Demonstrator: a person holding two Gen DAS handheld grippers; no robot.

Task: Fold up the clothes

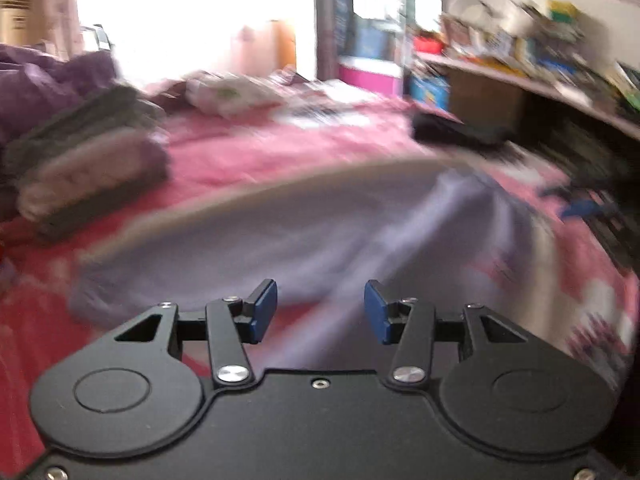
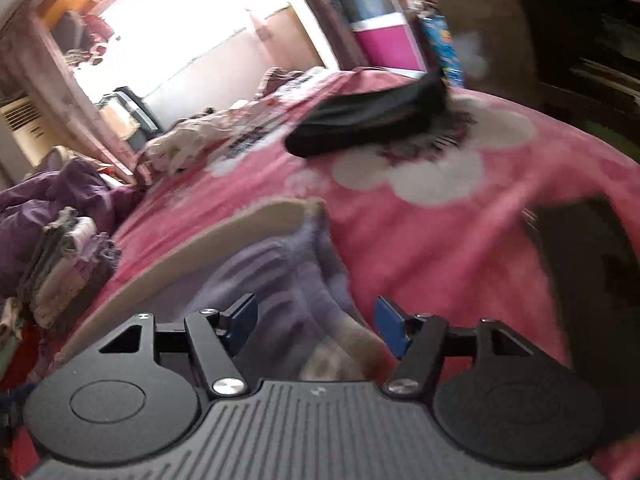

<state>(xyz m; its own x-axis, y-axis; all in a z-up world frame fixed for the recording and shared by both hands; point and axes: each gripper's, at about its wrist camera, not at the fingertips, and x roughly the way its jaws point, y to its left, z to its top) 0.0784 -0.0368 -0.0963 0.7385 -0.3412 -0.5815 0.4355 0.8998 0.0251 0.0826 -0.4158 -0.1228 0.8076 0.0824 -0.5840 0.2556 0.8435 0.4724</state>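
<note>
- Your left tool [image 1: 320, 312] hangs over the near edge of the lavender garment [image 1: 300, 232], its blue pads spread apart with nothing between them.
- Your right tool [image 2: 316, 330] is spread too. Lavender cloth shows in the gap below it, but the pads are not pressing on it, so count it as loose.
- The lavender garment lies spread on the pink floral bedspread [image 2: 440, 240], near you and roughly in the middle. A tan band [image 1: 240, 196] runs along its far edge, and long creases rise toward its right side.
- In the right wrist view that right end is bunched into folds [image 2: 288, 272] just ahead of the tool. Both views are smeared, so finer detail of the hem is hard to tell.
- A pile of folded clothes [image 1: 88, 160] sits to the far left, with a rumpled purple quilt [image 1: 48, 80] behind it. A dark garment [image 2: 368, 120] lies far right, well apart from the lavender one.
- By the look of it, you are between grips: the garment is laid out but not yet folded over.
- Next, settle each tool on a near corner or edge, one left and one right, and pinch only a single layer.
- Smooth the bunched right end first, or the crease will likely fold in crooked.
- Then carry the near edge toward the tan band, keeping both hands level.
</note>
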